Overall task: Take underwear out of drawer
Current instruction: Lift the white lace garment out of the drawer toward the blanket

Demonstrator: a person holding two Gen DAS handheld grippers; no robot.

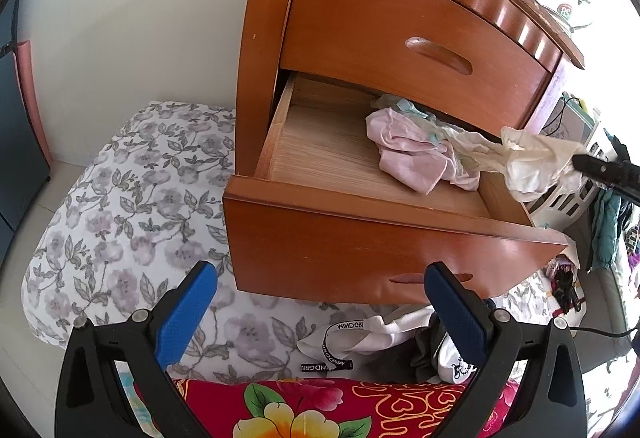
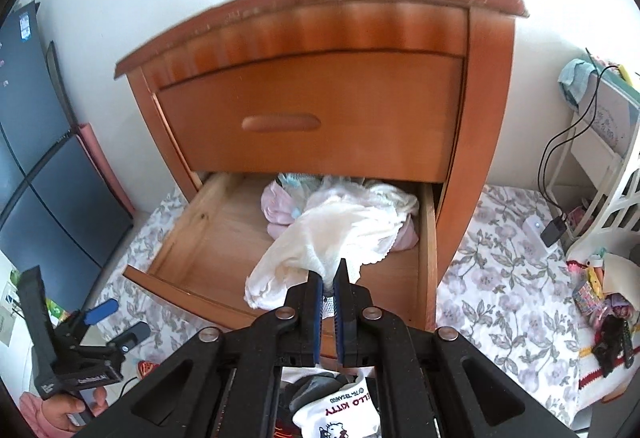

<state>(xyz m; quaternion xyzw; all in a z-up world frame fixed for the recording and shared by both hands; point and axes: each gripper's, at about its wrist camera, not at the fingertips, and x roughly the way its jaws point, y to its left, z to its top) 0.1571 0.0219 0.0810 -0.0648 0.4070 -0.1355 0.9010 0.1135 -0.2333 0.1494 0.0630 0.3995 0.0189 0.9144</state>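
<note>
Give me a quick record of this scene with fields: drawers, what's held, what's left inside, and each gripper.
top drawer: closed
bottom drawer: pulled open
right gripper: shut on white underwear, lifted partly over the drawer's front
left gripper: open, empty, in front of the drawer
left in drawer: pink garment and other pale clothes at the back right
below: floral sheet

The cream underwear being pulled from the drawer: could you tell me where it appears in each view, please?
Left wrist: cream underwear at right edge, stretched from the open drawer to the right gripper.
Right wrist: low centre, pinched in that gripper.
Shared landmark: pink garment.
</note>
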